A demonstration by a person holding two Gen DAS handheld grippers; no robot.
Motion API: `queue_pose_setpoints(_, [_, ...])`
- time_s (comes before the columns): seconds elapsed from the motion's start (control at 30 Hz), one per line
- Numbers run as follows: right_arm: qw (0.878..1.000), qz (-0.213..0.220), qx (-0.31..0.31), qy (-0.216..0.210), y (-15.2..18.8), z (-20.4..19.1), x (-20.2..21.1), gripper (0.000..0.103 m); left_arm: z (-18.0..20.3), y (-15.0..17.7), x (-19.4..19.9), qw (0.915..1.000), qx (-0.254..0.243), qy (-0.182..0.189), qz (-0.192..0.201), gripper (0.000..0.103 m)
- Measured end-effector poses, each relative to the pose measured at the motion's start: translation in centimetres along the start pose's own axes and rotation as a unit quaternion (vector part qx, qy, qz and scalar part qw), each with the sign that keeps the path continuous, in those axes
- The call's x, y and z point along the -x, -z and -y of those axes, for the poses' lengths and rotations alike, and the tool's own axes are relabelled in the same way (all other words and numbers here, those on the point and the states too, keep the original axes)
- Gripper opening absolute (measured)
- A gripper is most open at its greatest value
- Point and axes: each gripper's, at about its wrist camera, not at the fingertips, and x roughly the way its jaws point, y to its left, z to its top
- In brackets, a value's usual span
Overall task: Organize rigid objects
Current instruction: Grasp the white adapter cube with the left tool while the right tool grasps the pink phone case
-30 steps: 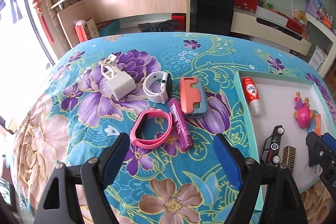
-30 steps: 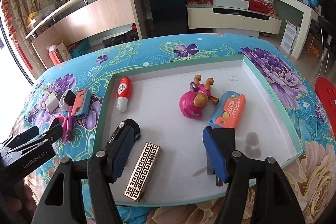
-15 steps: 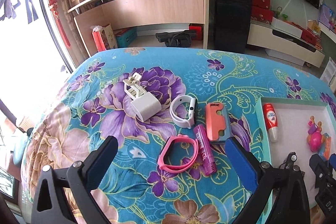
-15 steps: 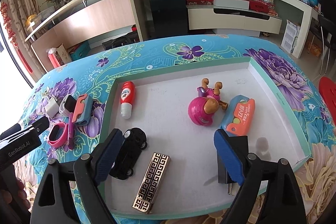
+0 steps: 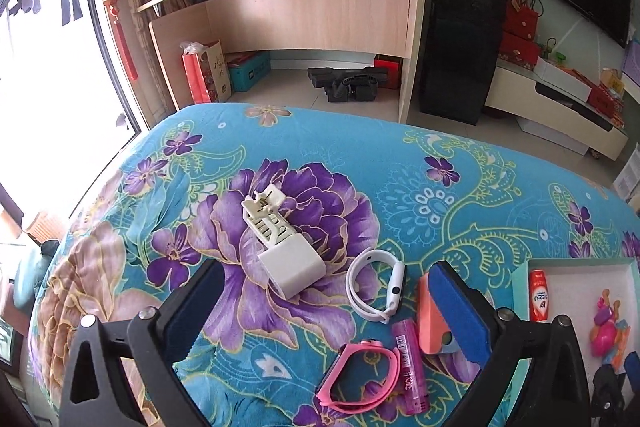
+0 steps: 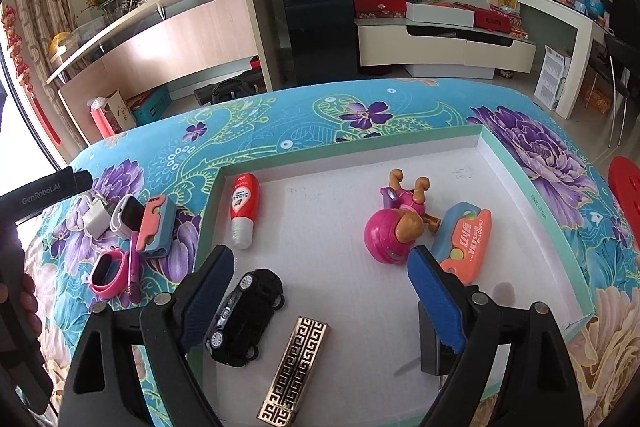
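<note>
Right now your left gripper (image 5: 332, 311) has just spread wide and grips nothing, hanging over the white charger (image 5: 286, 259), white watch (image 5: 378, 287) and pink band (image 5: 360, 377) on the floral cloth (image 5: 460, 195). Your right gripper (image 6: 320, 291), also just opened and empty, hovers inside the white tray (image 6: 532, 187), which holds the black toy car (image 6: 248, 311), gold bar (image 6: 296, 367), red tube (image 6: 244, 207), pink toy (image 6: 394, 227) and orange case (image 6: 464, 239).
</note>
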Motion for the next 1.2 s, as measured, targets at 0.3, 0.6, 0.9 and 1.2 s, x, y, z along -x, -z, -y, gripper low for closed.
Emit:
queue_pose_setpoints(0.3, [0.997, -0.011, 0.050, -0.057, -4.0, -4.3, -0.4, 0.089, -6.2, -0.5, -2.7, 0.9978, 0.061, 0.012, -0.024, 0.103])
queue_pose_setpoints(0.6, [0.971, -0.100, 0.143, -0.161, -9.7, -12.3, -3.2, 0.089, -8.5, -0.2, -4.9, 0.9960, 0.077, 0.023, -0.040, 0.103])
queue_pose_setpoints(0.9, [0.937, -0.224, 0.241, -0.115, -6.9, -17.3, -9.0, 0.075, -7.4, -0.1, -6.3, 0.9958, 0.061, 0.050, -0.047, 0.103])
queue_pose_setpoints(1.2, [0.932, -0.265, 0.227, -0.101, -6.3, -17.2, -12.2, 0.064, -6.6, 0.4, -8.3, 0.9946, 0.058, 0.054, -0.067, 0.094])
